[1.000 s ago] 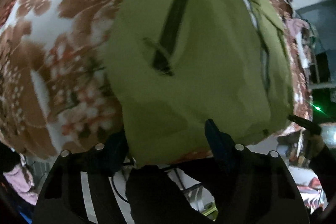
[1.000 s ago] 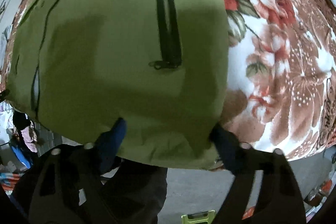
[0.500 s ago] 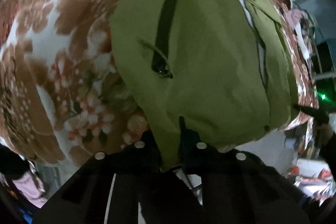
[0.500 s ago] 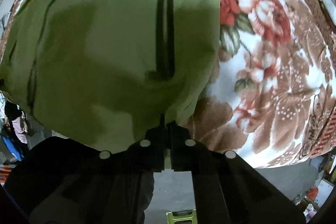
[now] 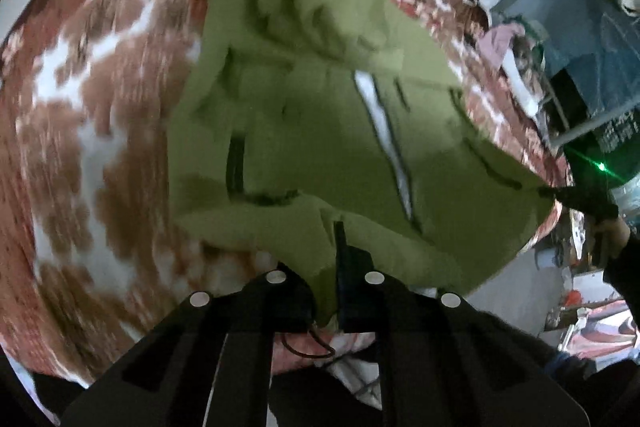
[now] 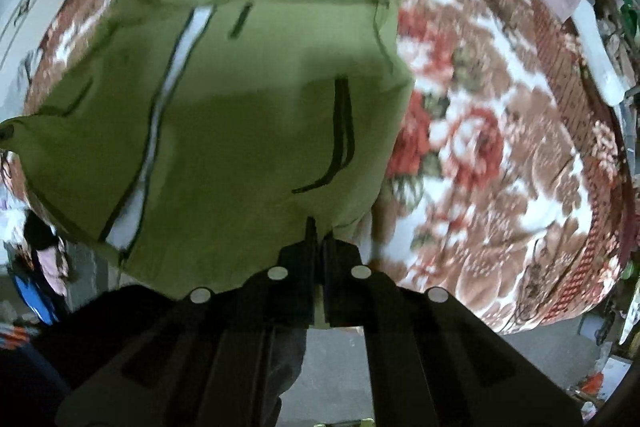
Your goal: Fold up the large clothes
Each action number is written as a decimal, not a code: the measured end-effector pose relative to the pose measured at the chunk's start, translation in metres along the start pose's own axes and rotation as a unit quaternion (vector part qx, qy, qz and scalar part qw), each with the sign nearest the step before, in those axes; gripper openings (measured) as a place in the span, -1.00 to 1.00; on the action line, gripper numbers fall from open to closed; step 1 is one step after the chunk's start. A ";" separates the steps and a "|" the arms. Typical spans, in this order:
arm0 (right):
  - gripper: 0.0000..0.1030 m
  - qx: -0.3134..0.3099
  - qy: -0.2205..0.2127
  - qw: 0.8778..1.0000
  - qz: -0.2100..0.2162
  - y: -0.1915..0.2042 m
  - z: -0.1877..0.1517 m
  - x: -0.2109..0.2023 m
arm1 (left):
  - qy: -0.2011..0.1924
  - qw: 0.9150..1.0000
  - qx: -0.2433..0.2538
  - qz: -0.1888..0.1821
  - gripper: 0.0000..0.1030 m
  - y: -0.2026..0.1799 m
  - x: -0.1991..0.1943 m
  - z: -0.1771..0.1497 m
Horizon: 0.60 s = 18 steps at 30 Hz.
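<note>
On the bed, over its floral blanket (image 6: 500, 155), lies the green jacket (image 6: 248, 115), front side up, its central zip running away from its near hem. We take that hem as our landmark.

Both grippers are clamped on the hem. Our left gripper (image 5: 326, 255) has a bunched fold of the hem pinched between its jaws, which have just been closing down on the cloth. Our right gripper (image 6: 318, 239) is clenched on the opposite corner of the hem, just below the slanted side pocket (image 6: 340, 143); its jaws are likewise fully closed with fabric caught at the tips. From the left wrist view, the right gripper shows at the far end of the hem, with the cloth drawn into a point there.

We judge the step in hand to be the first fold: the hem is taken at both corners and raised off the blanket, while the collar end beyond the hem rests flat.

The next move calls for carrying both corners together, level with each other, away from us toward the collar, keeping the hem taut so the fold line falls straight across the body.
</note>
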State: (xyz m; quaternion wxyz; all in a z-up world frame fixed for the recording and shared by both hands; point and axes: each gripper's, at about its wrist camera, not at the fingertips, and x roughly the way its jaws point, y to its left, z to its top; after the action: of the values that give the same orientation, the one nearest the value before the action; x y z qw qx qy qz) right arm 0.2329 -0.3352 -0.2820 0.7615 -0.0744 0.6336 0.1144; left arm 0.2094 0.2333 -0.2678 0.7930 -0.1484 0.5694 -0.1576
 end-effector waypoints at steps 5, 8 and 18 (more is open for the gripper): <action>-0.94 -0.018 -0.027 0.999 0.028 -0.011 0.057 -0.027 | -0.024 1.000 0.012 0.012 -0.87 -0.022 -0.021 0.058; -0.94 -0.039 -0.048 0.997 0.037 -0.025 0.107 -0.039 | -0.049 0.998 0.012 0.028 -0.88 -0.033 -0.038 0.103; -0.94 -0.095 -0.093 0.991 0.019 -0.054 0.285 -0.059 | -0.069 0.996 0.026 0.050 -0.88 -0.034 -0.032 0.252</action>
State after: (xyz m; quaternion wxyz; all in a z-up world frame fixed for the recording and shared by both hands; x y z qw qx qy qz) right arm 0.5079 -0.3180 -0.1729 0.8046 -0.1232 0.5473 0.1945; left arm 0.4361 0.2298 -0.1486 0.8406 -0.1100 0.5161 -0.1219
